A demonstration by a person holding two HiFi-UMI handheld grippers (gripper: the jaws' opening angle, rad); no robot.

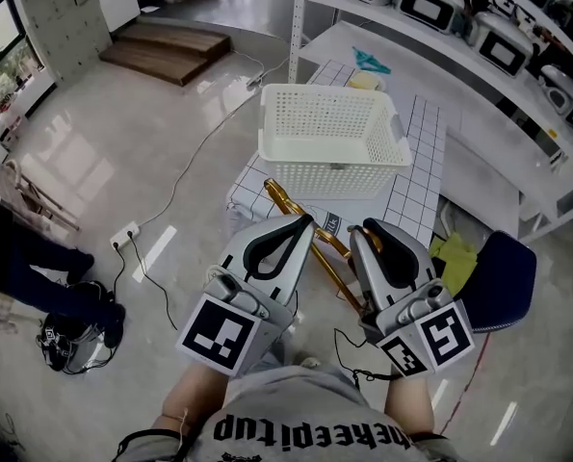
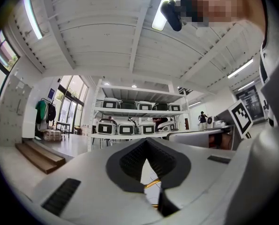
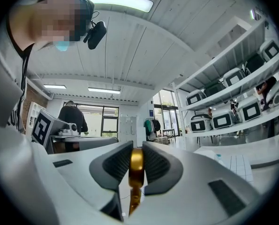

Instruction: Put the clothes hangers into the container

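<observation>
A gold clothes hanger (image 1: 317, 243) hangs slanted in the air between me and the table. My right gripper (image 1: 368, 229) is shut on one of its ends. In the right gripper view the gold hanger (image 3: 136, 165) is pinched between the dark pads (image 3: 113, 165). My left gripper (image 1: 303, 221) is raised beside it, just over the hanger. Its jaws (image 2: 147, 153) meet at the tips with nothing between them, and a bit of gold shows through the slit below. The white slotted basket (image 1: 334, 138) stands empty on the gridded table (image 1: 416, 176) ahead.
White shelves with boxy appliances (image 1: 503, 46) line the right side. A blue item (image 1: 371, 62) lies on the lower shelf. A yellow cloth (image 1: 455, 253) and a dark blue seat (image 1: 506, 269) sit at the right. A floor socket (image 1: 124, 236), wooden steps (image 1: 166, 51) and a person (image 1: 16, 258) are at the left.
</observation>
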